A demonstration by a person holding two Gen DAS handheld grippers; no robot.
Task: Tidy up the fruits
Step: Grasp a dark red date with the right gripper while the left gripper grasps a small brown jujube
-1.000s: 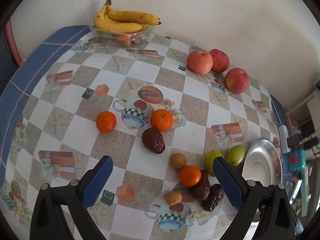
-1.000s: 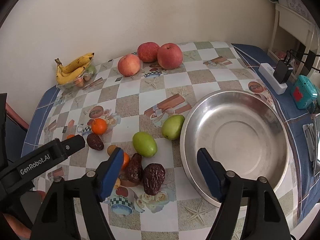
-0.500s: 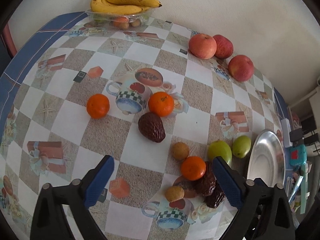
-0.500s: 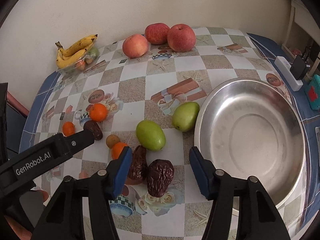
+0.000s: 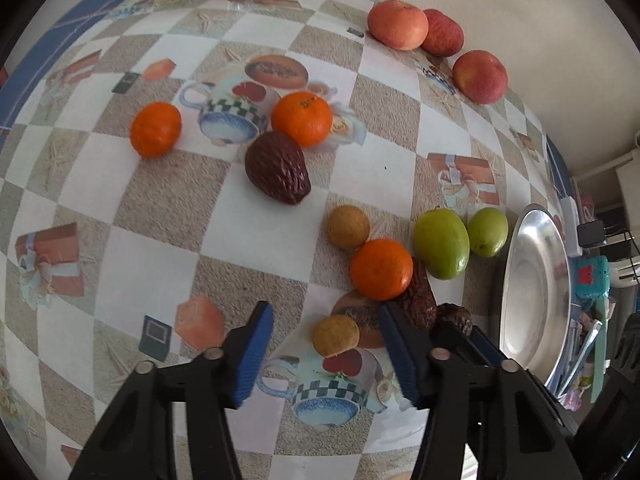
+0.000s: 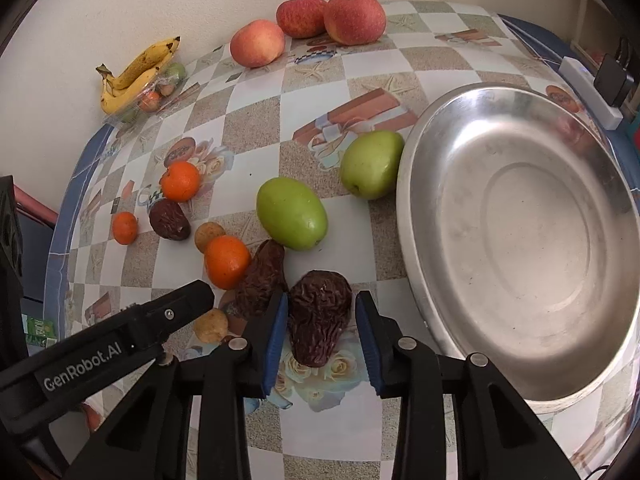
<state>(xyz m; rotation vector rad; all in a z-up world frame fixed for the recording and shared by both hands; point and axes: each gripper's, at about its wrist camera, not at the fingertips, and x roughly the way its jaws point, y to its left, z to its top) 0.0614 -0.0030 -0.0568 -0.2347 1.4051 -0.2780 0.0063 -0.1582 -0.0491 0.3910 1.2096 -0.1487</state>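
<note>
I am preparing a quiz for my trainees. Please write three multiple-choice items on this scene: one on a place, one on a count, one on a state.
1. Where is the right gripper?
A. over the bowl
B. around a dark wrinkled fruit
C. at the bananas

2. How many red apples stand near the wall?
A. two
B. three
C. five

3. The steel bowl is:
A. empty
B. full of oranges
C. upside down

Answers: 1 B, its fingers flank the dark wrinkled fruit; 2 B, three red apples show; 3 A, only bare metal inside.
</note>
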